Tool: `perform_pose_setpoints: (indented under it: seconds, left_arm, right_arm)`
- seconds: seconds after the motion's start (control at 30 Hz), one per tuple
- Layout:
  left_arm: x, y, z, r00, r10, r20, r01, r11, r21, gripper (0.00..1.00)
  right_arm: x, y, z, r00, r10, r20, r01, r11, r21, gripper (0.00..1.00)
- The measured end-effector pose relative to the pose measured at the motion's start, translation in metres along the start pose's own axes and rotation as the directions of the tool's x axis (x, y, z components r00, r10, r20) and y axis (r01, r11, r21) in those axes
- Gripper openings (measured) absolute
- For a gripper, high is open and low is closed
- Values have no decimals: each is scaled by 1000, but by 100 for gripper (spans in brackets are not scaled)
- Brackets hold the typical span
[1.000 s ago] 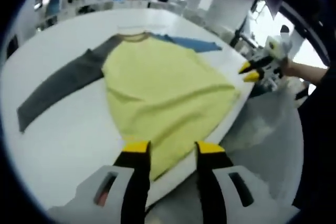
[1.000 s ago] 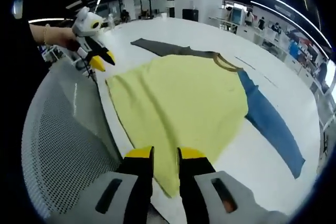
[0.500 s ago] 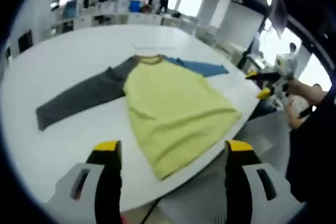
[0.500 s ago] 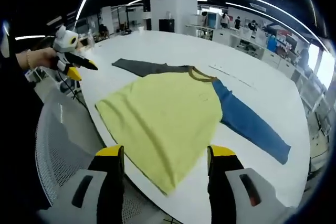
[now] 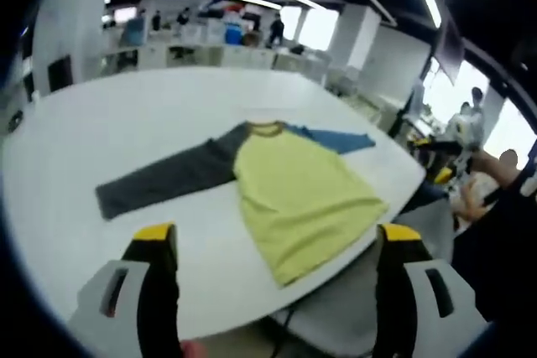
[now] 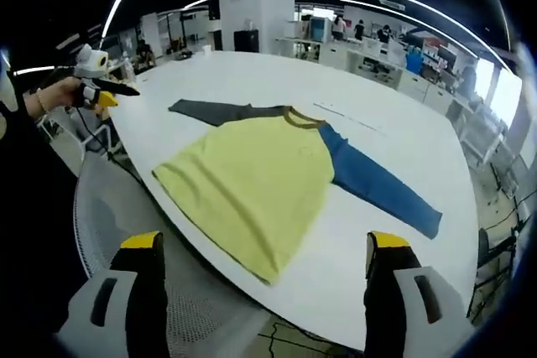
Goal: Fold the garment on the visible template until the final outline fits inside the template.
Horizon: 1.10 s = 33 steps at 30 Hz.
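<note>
Both grippers have drawn back from the garment [image 6: 256,175] within the past second, their jaws spreading from nearly closed over its hem to wide apart, holding nothing. The yellow shirt, one sleeve grey and one blue, lies flat on the white table [image 5: 126,115], its hem at the near edge. It sits well ahead of the left gripper [image 5: 273,241] and the right gripper [image 6: 264,249], framed between the yellow-tipped jaws in each view and touching neither.
</note>
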State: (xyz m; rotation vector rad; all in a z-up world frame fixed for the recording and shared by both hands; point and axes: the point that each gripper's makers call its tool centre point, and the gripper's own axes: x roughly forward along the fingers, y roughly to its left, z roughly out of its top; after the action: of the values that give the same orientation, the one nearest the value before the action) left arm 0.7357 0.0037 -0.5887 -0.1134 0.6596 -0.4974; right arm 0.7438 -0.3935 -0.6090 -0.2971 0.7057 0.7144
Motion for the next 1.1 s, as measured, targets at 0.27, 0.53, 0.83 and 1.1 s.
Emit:
perform_pose_setpoints:
  seconds: [0.27,0.53,0.83,1.1]
  left_arm:
    - [-21,-12,20,998,-52,45,49,997,61,96]
    - [-30,-5,10,997,-77,-2,77,992,97,96]
    - [-38,-5,8,999,-38,34,36,998,59,96]
    - [-32,-12,6,999,-27,18,26,997,69,96]
  right_arm:
    - [-39,-15,22,987,-92,135,78,992,100,100]
    - [-62,-14,29,971,-160,180,132,978,162,100]
    - [-60,-4,16,979,-135,154,108,979,170,100]
    - [-61,-14,14,977,-129,170,99,979,177,100]
